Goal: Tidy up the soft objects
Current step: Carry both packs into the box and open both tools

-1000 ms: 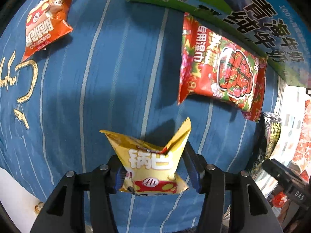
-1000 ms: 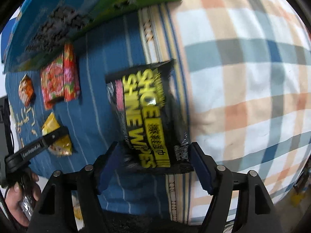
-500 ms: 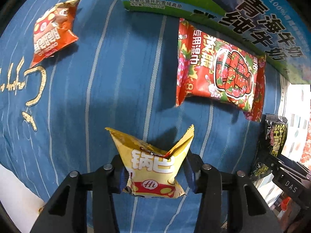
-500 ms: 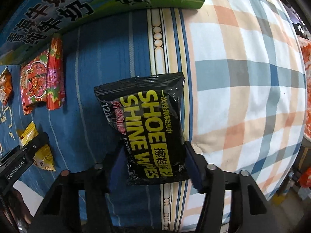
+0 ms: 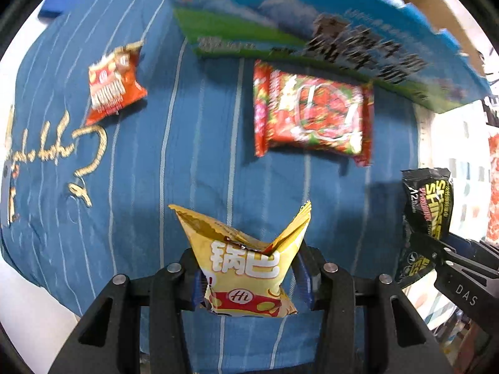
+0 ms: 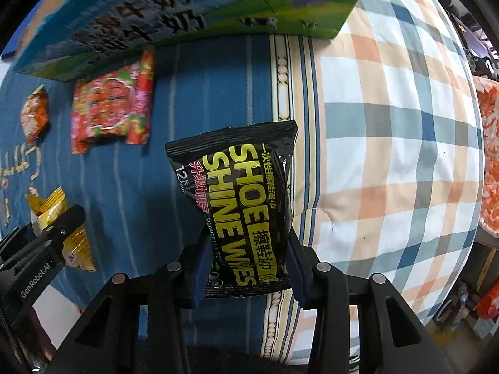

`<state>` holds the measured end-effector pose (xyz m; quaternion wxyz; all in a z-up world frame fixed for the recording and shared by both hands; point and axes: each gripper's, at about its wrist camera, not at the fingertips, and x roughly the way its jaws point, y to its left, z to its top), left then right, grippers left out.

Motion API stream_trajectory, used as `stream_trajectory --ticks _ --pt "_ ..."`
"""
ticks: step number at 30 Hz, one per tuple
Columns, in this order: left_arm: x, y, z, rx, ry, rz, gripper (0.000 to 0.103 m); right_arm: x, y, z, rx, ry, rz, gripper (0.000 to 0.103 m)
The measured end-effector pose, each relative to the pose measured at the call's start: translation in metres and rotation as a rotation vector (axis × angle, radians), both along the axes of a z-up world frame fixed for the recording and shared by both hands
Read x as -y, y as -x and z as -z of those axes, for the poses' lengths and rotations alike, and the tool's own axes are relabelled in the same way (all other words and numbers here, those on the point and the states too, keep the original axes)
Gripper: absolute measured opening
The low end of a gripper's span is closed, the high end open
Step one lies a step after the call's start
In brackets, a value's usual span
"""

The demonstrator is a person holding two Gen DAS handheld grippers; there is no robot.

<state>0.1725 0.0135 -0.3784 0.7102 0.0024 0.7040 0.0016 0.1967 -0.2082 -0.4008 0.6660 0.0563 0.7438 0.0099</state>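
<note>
My left gripper (image 5: 249,280) is shut on a yellow snack bag (image 5: 246,261) and holds it above the blue striped bedding (image 5: 187,162). My right gripper (image 6: 246,268) is shut on a black shoe shine wipes pack (image 6: 246,199), held above the border between the blue bedding and the plaid sheet (image 6: 389,143). A red noodle packet (image 5: 312,115) and a small orange snack bag (image 5: 113,84) lie on the blue bedding. The wipes pack (image 5: 427,205) and the yellow bag (image 6: 59,227) each show in the other wrist view.
A large blue and green milk carton box (image 5: 312,34) stands at the far edge of the bedding, just behind the red packet. It also shows in the right wrist view (image 6: 187,9). Orange patterned fabric (image 6: 489,162) lies at the right edge.
Both grippers have lifted and pulled back a little with their packs, so the box and packets show more fully. Both stay shut on their packs.
</note>
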Motion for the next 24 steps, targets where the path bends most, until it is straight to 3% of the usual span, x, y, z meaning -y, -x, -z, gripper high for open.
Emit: stream_trajectory --ticks 6,12,19,24 --pt "0.021 -0.008 -0.057 0.079 0.061 0.025 0.043 -0.002 0.02 -0.045 0.069 -0.067 0.006 0.045" --pt "0.027 -0.031 -0.129 0.198 0.144 0.054 0.043 0.002 0.016 -0.114 0.173 -0.164 0.037 0.044" --pt "0.037 -0.078 -0.173 0.276 0.209 0.077 0.043 0.008 -0.015 -0.174 0.286 -0.248 0.099 0.044" --pt "0.041 -0.14 -0.182 0.298 0.175 0.109 0.043 0.018 -0.056 -0.196 0.347 -0.251 0.143 0.044"
